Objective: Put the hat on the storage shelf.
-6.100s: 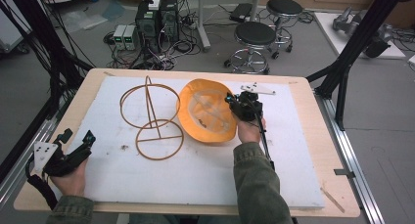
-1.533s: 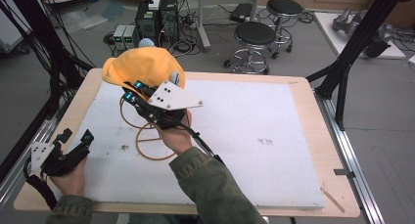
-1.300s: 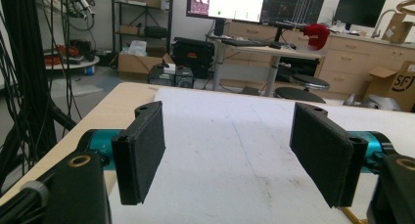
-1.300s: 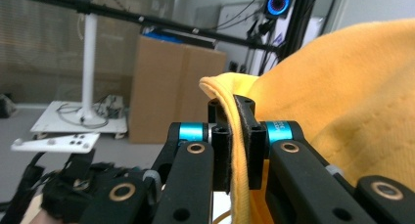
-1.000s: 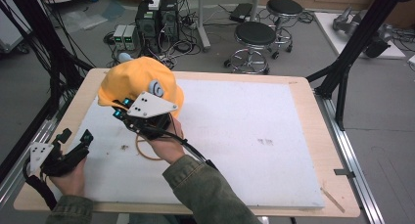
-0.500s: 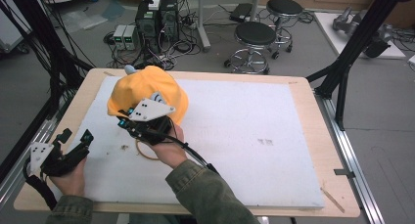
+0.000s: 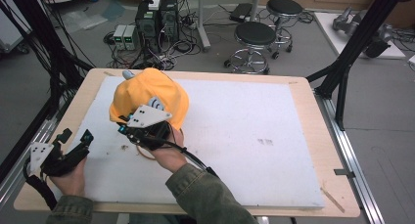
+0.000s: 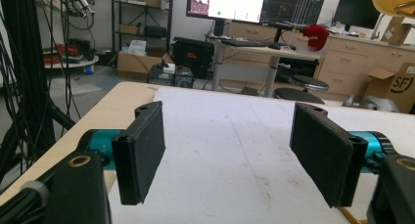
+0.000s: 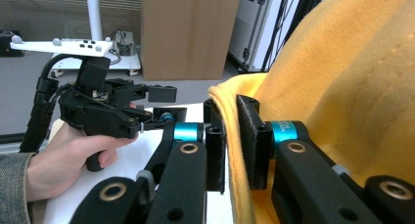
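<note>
The right gripper (image 7: 128,127) has its jaws clamped on the rim of the orange cap (image 7: 147,96) near the tabletop's (image 7: 293,145) far left corner. The left gripper (image 7: 73,138), jaws wide, holds nothing at the near left corner.

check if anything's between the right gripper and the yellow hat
Nothing visible. In the right gripper view the right gripper has the yellow hat's hem pinched between its two black pads, with no gap and no other thing between. The hat drapes over the wire stand. The left gripper sits apart, jaws open.
</note>
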Motion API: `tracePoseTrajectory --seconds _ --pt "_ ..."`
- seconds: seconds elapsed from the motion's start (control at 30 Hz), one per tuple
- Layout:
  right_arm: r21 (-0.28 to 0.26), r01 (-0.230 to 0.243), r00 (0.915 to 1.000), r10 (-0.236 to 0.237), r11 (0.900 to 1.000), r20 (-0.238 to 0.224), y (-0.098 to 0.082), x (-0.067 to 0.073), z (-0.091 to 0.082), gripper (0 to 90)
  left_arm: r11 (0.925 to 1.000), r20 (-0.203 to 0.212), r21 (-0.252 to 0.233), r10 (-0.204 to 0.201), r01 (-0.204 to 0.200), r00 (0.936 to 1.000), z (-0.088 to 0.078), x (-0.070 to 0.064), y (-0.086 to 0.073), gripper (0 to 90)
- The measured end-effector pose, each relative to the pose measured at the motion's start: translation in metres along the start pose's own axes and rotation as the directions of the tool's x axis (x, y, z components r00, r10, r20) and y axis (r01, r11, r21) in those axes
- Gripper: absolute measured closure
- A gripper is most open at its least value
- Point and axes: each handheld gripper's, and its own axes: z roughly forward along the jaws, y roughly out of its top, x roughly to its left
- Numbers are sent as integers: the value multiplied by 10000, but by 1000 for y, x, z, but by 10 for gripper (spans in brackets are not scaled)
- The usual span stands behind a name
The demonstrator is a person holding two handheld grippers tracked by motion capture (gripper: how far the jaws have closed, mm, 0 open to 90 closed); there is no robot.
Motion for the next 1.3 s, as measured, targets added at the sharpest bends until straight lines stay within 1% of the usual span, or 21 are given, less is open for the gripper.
tracePoseTrajectory --seconds 0.23,0.33,0.4,0.43,0.47,0.5,0.53,0.63,0.73,0.77,0.9,1.03,1.07,1.17,1.23,1.27,1.3 --pt "-14 -14 10000 14 10000 -40 0 0 0 799 10000 3 22 -14 14 10000 0 1 0 291" --pt "-24 9 9999 -9 10000 -107 0 1 0 771 10000 1 24 -17 17 10000 0 1 0 291" --pt "-45 -9 9999 8 10000 -146 0 1 0 732 10000 0 23 -34 34 10000 0 1 0 291" --pt "-45 -9 9999 8 10000 -146 0 1 0 732 10000 -3 29 -40 40 10000 0 1 0 291" --pt "-224 -235 9993 228 9995 -298 1 3 0 620 10000 -11 29 -48 48 10000 0 1 0 292" --pt "-224 -235 9993 228 9995 -298 1 3 0 620 10000 -8 30 -54 54 10000 0 1 0 292" --pt "-303 -339 9988 328 9990 -352 2 5 1 592 10000 -13 36 -59 59 10000 0 1 0 292" --pt "-264 -241 9995 236 9994 -202 2 12 5 504 10000 -26 13 -84 84 10000 0 1 0 292" --pt "-308 -260 9995 254 9992 -195 2 13 6 475 9999 -39 6 -126 126 9999 0 2 0 292" --pt "-418 -210 9996 201 9989 -209 3 14 6 453 9999 -26 23 -152 152 9999 0 2 0 292" --pt "-491 -83 9998 75 9988 -170 5 15 5 440 9999 -26 15 -156 156 9999 0 2 0 292" --pt "-680 -31 9997 13 9977 -263 6 16 4 431 9999 -31 -6 -157 157 9999 0 2 0 292" --pt "-768 -15 9994 -11 9970 -341 6 17 3 429 9999 -29 -2 -157 157 9999 0 2 0 292" --pt "-1153 141 9997 -163 9932 -183 10 18 -1 412 9999 -28 1 -161 161 9999 0 2 0 292" --pt "-1363 144 9998 -160 9906 -108 12 18 -4 409 9999 -26 16 -162 162 9999 0 2 0 292" --pt "-1363 144 9998 -160 9906 -108 12 18 -4 409 9999 -28 6 -163 163 9999 0 2 0 292" --pt "-1556 146 9999 -157 9877 -59 13 18 -6 404 9998 -12 1 -182 182 9998 -1 1 0 292"
